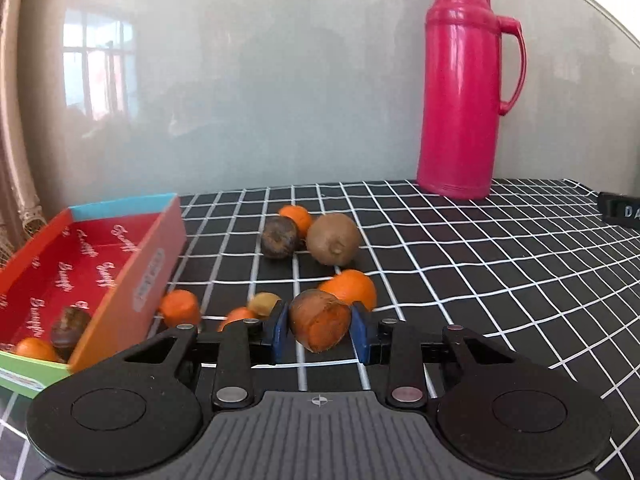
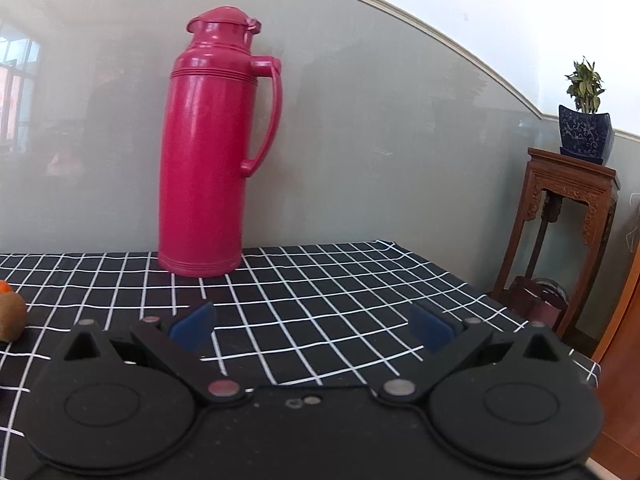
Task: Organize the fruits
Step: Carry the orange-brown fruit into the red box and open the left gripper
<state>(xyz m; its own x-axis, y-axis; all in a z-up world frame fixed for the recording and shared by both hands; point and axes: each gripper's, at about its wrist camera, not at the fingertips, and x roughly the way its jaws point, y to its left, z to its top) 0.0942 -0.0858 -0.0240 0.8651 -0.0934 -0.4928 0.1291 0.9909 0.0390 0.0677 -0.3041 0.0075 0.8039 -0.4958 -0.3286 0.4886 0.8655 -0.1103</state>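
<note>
- A tall pink thermos jug [image 2: 208, 152] stands upright on the checked cloth, ahead of the right gripper and a little to its left, against the wall.
- A black tablecloth with a white grid [image 2: 328, 300] covers the table under and ahead of both grippers.
- A carved wooden stand [image 2: 560, 236] sits off the table, far to the right.
- A potted plant in a blue patterned pot [image 2: 586, 128] rests on top of that stand.
- A small black block with white letters [image 1: 620, 212] lies at the cloth's far right edge.
</note>
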